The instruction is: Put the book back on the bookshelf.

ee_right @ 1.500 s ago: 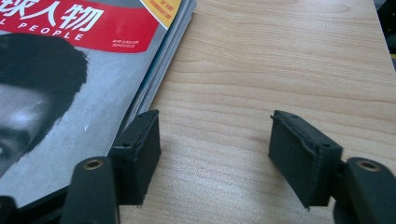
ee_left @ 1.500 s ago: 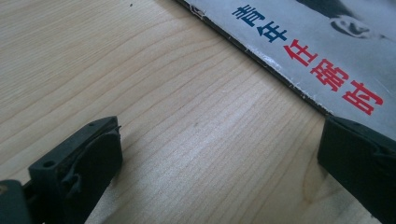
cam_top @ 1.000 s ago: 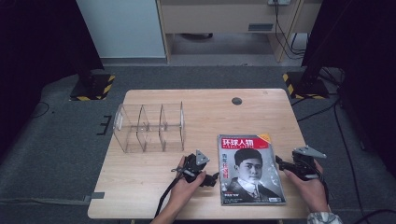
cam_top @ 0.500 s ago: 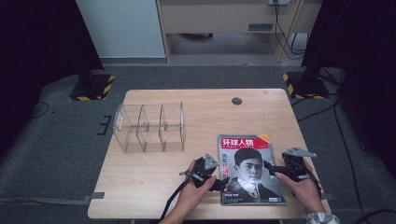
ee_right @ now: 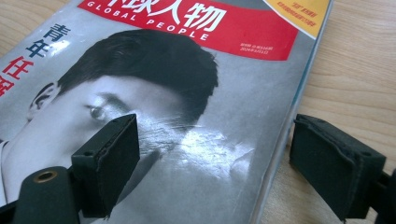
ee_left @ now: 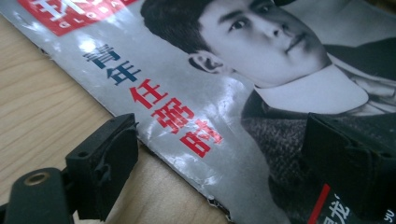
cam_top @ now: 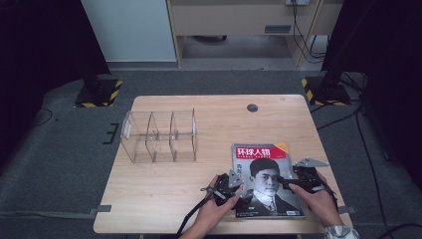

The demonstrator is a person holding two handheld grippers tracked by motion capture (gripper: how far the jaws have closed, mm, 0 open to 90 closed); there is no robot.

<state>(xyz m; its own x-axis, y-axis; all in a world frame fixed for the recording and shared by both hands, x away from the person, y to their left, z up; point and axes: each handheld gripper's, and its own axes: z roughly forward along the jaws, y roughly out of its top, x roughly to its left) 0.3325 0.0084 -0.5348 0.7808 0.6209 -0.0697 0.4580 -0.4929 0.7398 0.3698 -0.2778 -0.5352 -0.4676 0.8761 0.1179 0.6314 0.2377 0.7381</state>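
Observation:
A magazine (cam_top: 266,179) with a red title band and a man's portrait lies flat at the table's front right. My left gripper (cam_top: 239,189) sits at its left edge, open. In the left gripper view the magazine's edge (ee_left: 187,154) runs between the jaws of that gripper (ee_left: 219,140), one over wood and one over the cover; they have just been closing a little. My right gripper (cam_top: 287,182) is at the right edge, open. The right gripper view shows this gripper (ee_right: 217,135) straddling the magazine's (ee_right: 187,116) spine side, its jaws also just closing slightly, with no pad pressing.
A clear plastic organiser (cam_top: 159,135) with three compartments stands left of the middle of the wooden table (cam_top: 164,199). A round cable hole (cam_top: 252,107) is near the far edge. Dark floor surrounds the table.
Both grippers have slid inward to the magazine: the left one rightward onto its left edge, the right one leftward onto its right edge. The magazine has not moved.

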